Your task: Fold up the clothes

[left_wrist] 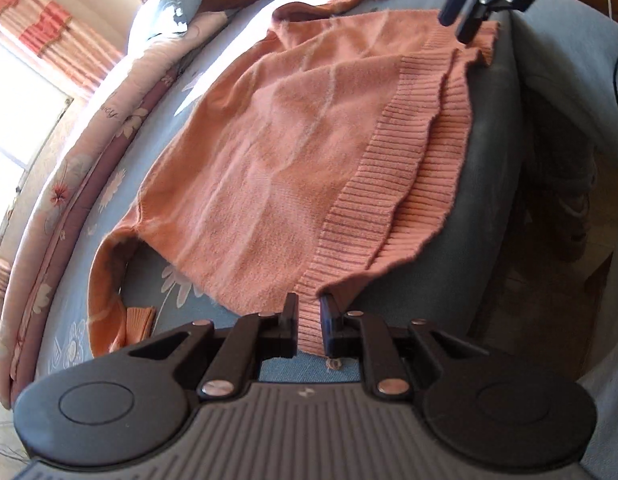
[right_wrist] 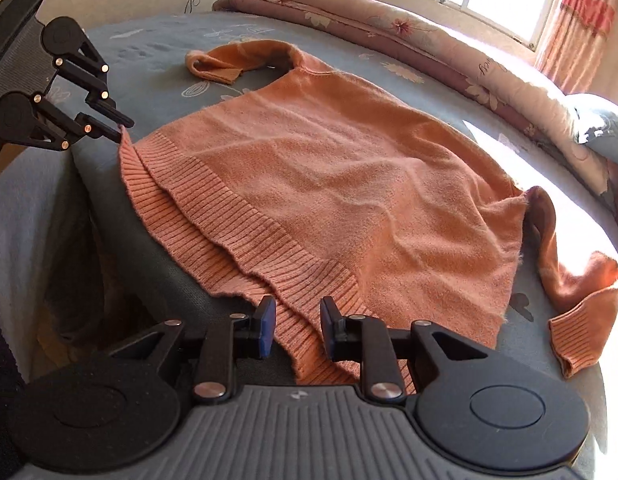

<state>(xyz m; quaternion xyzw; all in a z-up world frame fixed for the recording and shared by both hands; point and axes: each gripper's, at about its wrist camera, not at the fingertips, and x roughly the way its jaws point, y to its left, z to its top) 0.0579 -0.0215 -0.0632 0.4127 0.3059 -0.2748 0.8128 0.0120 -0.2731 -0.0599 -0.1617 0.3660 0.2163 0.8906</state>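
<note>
Across the bed [right_wrist: 157, 32] an orange sweater [right_wrist: 329, 168] is spread flat, sleeves out, no fold seen. Its ribbed hem [right_wrist: 237, 216] is pinched at one corner by the left gripper [left_wrist: 309, 312]; the other corner is straddled by the spread right gripper [right_wrist: 297, 320].

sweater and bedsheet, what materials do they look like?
Sweater: looks like a soft, fuzzy orange knit, wool or acrylic; fine fluff over the body, ribbed hem band with clear vertical ridges.

Bedsheet: seems a thin matte woven fabric, likely cotton or a blend; blue-grey with a printed pale flower pattern, no sheen. Fibre content cannot be confirmed from the look alone.
</note>
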